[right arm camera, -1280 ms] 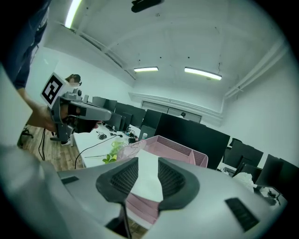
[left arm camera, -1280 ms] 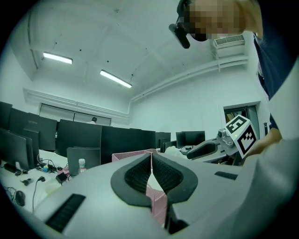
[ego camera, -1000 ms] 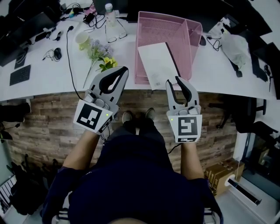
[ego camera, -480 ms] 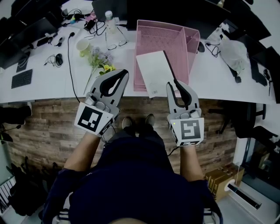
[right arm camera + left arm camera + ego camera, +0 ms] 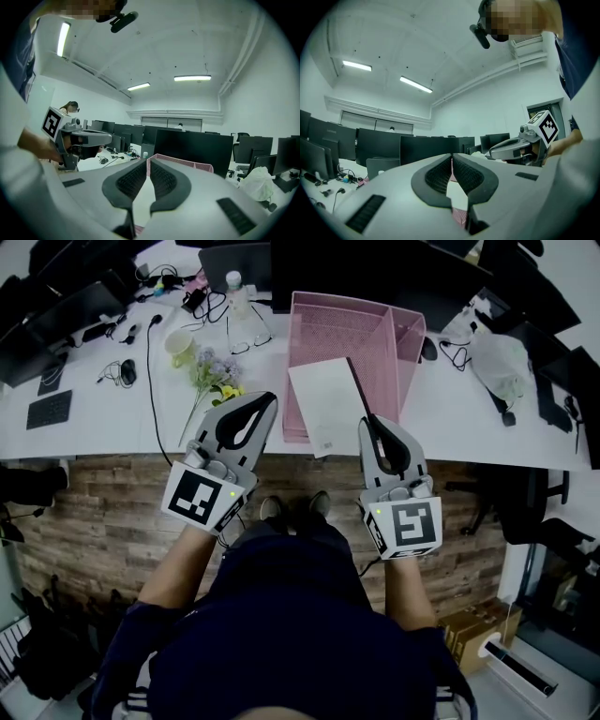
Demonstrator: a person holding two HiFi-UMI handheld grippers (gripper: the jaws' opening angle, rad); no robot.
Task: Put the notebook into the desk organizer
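Note:
A pink mesh desk organizer (image 5: 347, 324) stands on the white desk (image 5: 112, 423). A white notebook (image 5: 326, 404) with a dark spine lies tilted in it, its near end sticking out over the organizer's front. My left gripper (image 5: 269, 399) hovers shut at the desk edge, left of the notebook. My right gripper (image 5: 367, 420) sits by the notebook's near right corner; its jaws have just been closing and now meet with nothing between them. In the right gripper view the right gripper (image 5: 148, 161) shows the notebook (image 5: 143, 197) below it and the organizer (image 5: 183, 163) beyond. The left gripper (image 5: 451, 158) is also empty.
A mug (image 5: 178, 334), a bunch of flowers (image 5: 214, 367), glasses (image 5: 248, 329) and a water bottle (image 5: 234, 273) lie left of the organizer. A keyboard (image 5: 52, 409), cables and dark monitors line the back. A plastic bag (image 5: 502, 352) is at the right.
The right gripper's jaws went from open to shut. Both grippers rose a little toward the desk edge. The notebook kept its place in the organizer.

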